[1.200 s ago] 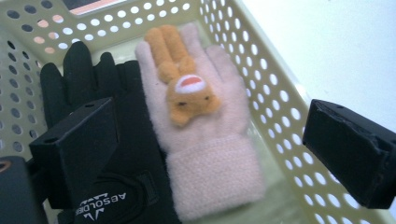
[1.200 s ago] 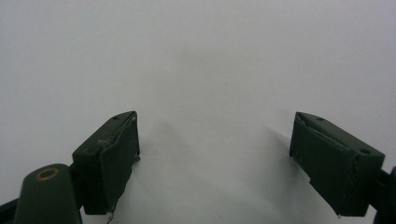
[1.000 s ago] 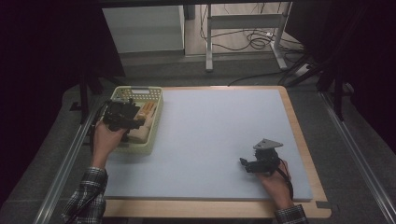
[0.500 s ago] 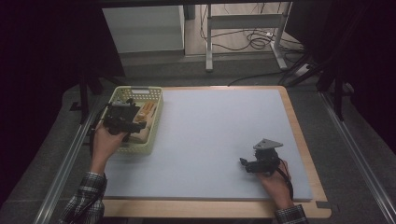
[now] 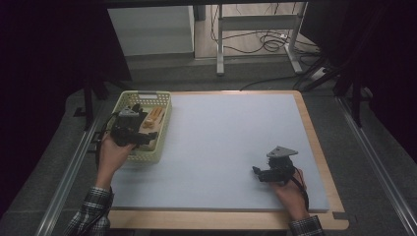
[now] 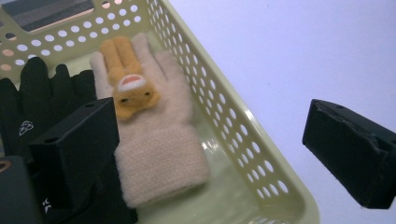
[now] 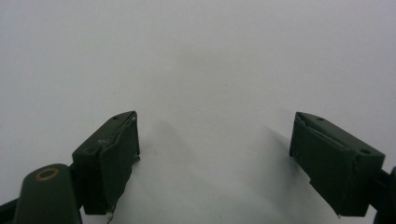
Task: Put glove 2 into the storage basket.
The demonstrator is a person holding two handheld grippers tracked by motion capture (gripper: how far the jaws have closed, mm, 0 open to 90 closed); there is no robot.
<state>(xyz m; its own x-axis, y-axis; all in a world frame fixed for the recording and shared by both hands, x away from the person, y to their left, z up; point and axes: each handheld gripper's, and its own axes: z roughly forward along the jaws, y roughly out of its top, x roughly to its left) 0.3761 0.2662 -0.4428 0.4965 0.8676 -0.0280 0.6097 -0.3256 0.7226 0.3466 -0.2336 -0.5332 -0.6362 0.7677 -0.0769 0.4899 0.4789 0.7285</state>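
Note:
A pale yellow perforated basket [image 5: 162,105] [image 6: 243,135] stands at the table's left edge. In it lies a cream knitted glove [image 6: 161,140] with an orange rabbit figure [image 6: 128,86] on it, beside a black glove [image 6: 28,102]. My left gripper [image 5: 150,137] [image 6: 210,149] hangs over the basket, open, one jaw over the gloves and the other outside the basket wall. My right gripper [image 5: 256,173] [image 7: 215,161] rests low over the white mat near the front right, open with nothing between its jaws.
The white mat [image 5: 231,142] covers a wooden-edged table [image 5: 324,157]. Beyond the far edge stand a white cabinet [image 5: 152,29], a metal frame [image 5: 255,22] and cables [image 5: 270,44] on the floor.
My left gripper has drawn a little toward the near end of the basket. The right gripper has stayed put.

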